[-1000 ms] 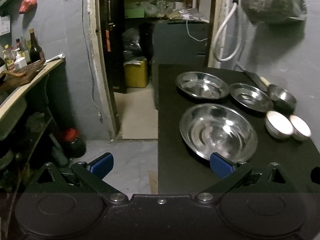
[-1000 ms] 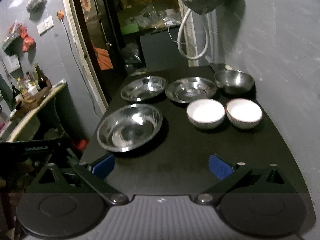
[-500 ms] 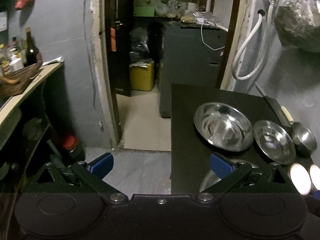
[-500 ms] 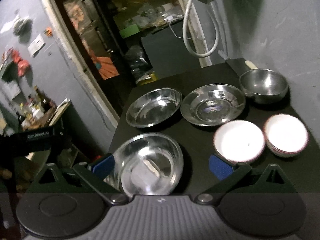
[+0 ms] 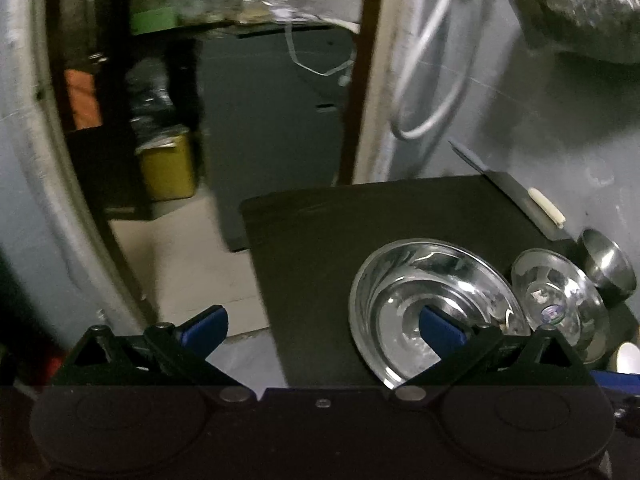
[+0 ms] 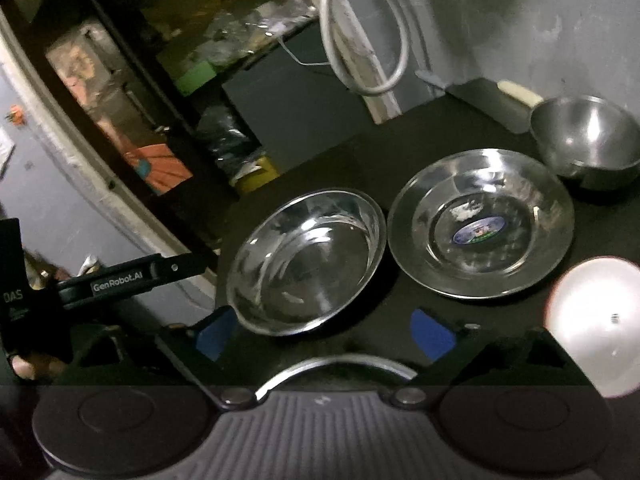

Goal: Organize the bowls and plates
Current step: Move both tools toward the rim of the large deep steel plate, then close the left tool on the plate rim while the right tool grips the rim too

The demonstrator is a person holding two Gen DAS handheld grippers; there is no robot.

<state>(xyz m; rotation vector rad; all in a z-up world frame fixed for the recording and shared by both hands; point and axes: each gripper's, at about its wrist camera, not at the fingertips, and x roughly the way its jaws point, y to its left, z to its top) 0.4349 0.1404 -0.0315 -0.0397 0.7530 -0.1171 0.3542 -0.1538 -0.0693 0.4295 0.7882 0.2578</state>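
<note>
Right claw (image 6: pixel 326 334): jaws spread and just been narrowing, pads pressing on nothing; the rim of a large steel plate (image 6: pixel 334 366) shows at the frame bottom between them. Left claw (image 5: pixel 322 330): released, empty, its right blue pad over a deep steel dish (image 5: pixel 404 300).

On the black worktop (image 6: pixel 400 152), beyond the right claw, the same deep dish (image 6: pixel 306 264) sits beside a flat steel plate (image 6: pixel 480 220) bearing a sticker, rims almost touching. A white bowl (image 6: pixel 596 324) lies at the right edge. Farther back stands a steel bowl (image 6: pixel 586 140), near a cleaver (image 6: pixel 494 100) against the wall.
</note>
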